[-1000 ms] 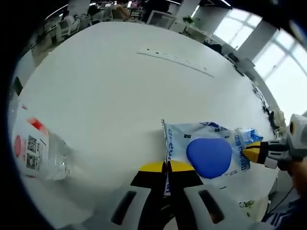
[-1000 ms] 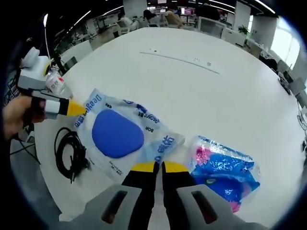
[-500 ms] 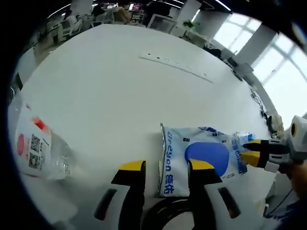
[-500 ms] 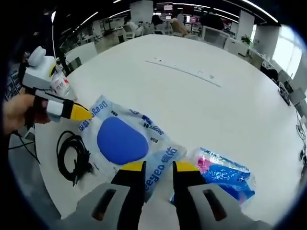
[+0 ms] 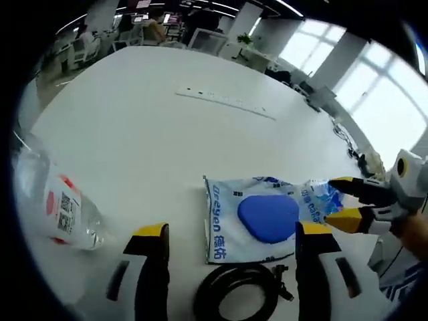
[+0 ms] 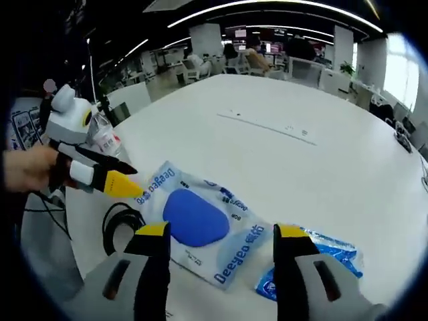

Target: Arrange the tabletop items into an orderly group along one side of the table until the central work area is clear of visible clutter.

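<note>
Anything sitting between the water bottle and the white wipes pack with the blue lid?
Nothing: in the left gripper view, bare white table separates the water bottle from the wipes pack.

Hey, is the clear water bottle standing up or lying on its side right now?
Lying on its side. The bottle rests lengthwise on the white table, its label facing up.

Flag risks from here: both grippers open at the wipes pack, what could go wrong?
1. The black cable coils right against the wipes pack; a low regrasp by the left gripper may snag it.
2. The plastic bottle lies on its side near the table edge; a nudge could roll it off.
3. The blue snack bag sits under the right gripper, so a blind close may grab it.
</note>
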`<state>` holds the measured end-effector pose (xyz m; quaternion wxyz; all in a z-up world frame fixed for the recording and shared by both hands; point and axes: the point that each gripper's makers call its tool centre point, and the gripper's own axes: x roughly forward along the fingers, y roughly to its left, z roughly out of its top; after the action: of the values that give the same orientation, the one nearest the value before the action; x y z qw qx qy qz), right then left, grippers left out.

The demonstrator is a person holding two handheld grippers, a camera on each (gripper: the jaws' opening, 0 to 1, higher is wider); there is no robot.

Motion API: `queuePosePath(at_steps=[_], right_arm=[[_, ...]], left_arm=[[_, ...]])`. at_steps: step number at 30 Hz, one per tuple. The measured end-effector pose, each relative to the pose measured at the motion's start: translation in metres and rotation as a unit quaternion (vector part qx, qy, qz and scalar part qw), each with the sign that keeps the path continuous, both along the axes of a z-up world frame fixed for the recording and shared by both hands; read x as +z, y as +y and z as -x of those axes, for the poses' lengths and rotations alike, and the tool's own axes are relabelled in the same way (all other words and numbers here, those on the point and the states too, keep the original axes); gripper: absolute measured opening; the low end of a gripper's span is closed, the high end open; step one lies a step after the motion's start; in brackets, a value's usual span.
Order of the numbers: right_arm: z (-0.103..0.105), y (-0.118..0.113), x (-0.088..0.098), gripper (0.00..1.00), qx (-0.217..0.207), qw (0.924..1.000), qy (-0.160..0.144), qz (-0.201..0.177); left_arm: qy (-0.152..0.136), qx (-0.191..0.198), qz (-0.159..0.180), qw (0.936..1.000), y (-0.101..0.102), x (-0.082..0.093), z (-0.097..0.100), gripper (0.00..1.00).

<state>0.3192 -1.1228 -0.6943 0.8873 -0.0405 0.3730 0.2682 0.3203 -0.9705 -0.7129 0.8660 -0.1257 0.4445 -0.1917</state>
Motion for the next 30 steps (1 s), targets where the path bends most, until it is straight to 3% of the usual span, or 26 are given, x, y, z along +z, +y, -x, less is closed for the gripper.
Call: queuePosePath(at_steps=[3,6,12,24,30], right_arm=[[0.006,0.003,0.007,0.71,0.011,0.9999,-0.009,-0.007],[0.015,-0.003,0.014,0.73,0.019,0.9997,-0.014,-0.003],[0.023,-0.016,0.03,0.74,0.007,0.9996,-0.027,-0.011],[0.051,-0.019,0.046,0.72,0.012,0.9987,-0.043,-0.023],[0.078,-0.022,0.052,0.73,0.015,0.9969,-0.061,-0.047]], left_arm=[[-0.007,-0.008,-0.006,0.9999,0.004,0.005,0.006,0.85],[-0.014,-0.026,-0.034,0.999,0.01,0.007,0.012,0.89],[-0.025,-0.033,-0.021,0.9989,0.006,0.02,0.022,0.94],[-0.022,-0.034,-0.017,0.999,0.008,0.026,0.046,0.92],[-0.026,-0.028,-0.012,0.9992,0.008,0.028,0.066,0.92]])
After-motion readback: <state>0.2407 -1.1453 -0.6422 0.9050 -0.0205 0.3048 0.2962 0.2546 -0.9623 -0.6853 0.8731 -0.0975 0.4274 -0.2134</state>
